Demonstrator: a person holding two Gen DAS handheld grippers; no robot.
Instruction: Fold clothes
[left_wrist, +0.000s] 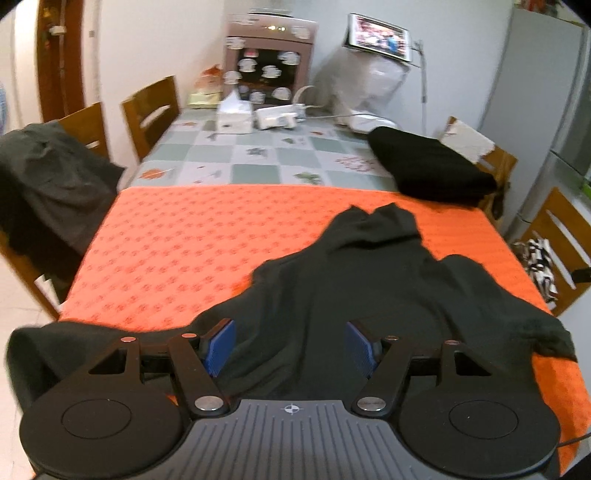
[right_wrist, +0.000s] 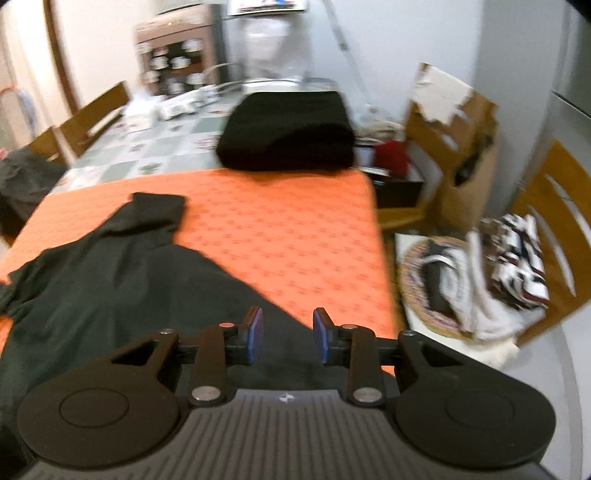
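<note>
We see a crumpled garment (left_wrist: 332, 288) near on the mat (left_wrist: 184, 240); a folded pile (left_wrist: 432, 166) lies far right behind it.

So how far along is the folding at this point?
Done: a folded black garment sits at the far edge of the orange cloth. In hand: nothing; the left gripper and right gripper hover open over the unfolded dark garment. Left: folding it.

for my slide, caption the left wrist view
Open left claw poised over a crumpled dark garment on the orange cloth.
</note>
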